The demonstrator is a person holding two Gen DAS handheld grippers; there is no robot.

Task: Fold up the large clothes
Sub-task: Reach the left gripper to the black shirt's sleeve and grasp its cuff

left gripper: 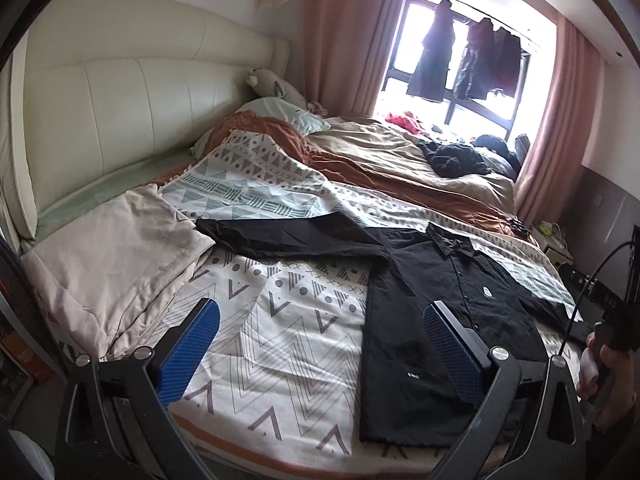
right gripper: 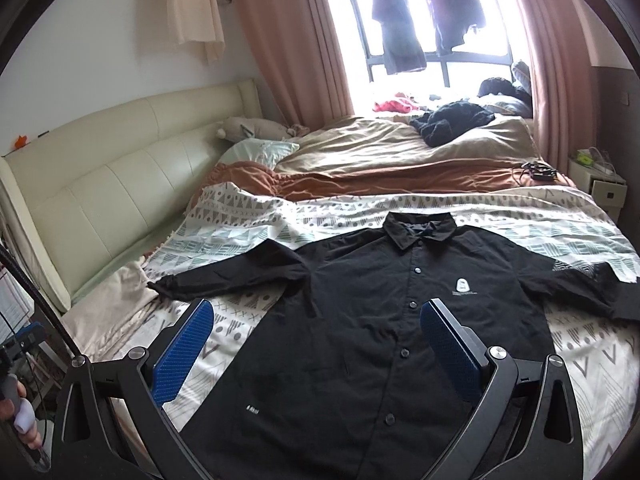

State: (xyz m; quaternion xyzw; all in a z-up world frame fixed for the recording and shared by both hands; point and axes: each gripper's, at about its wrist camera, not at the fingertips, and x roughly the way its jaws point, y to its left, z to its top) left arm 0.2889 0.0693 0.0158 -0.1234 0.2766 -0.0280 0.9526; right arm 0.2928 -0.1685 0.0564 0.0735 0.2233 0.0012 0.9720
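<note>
While the black shirt (right gripper: 360,320) lies flat, buttoned and face up, sleeves out, along the near edge of the bed (right gripper: 580,380), both the left claw (left gripper: 320,344) and right claw (right gripper: 316,344) hover empty with fingers apart, so folding seems unstarted; next, a sleeve needs pinching.

home bedroom | bed (right gripper: 580,380), padded headboard (right gripper: 100,184), pink curtains (right gripper: 296,40)

Nothing could be read with certainty. The black shirt (right gripper: 360,320) carried a small white chest logo (right gripper: 463,286) with tiny lines beneath and a white hem label (right gripper: 253,410), both too small to make out.
</note>
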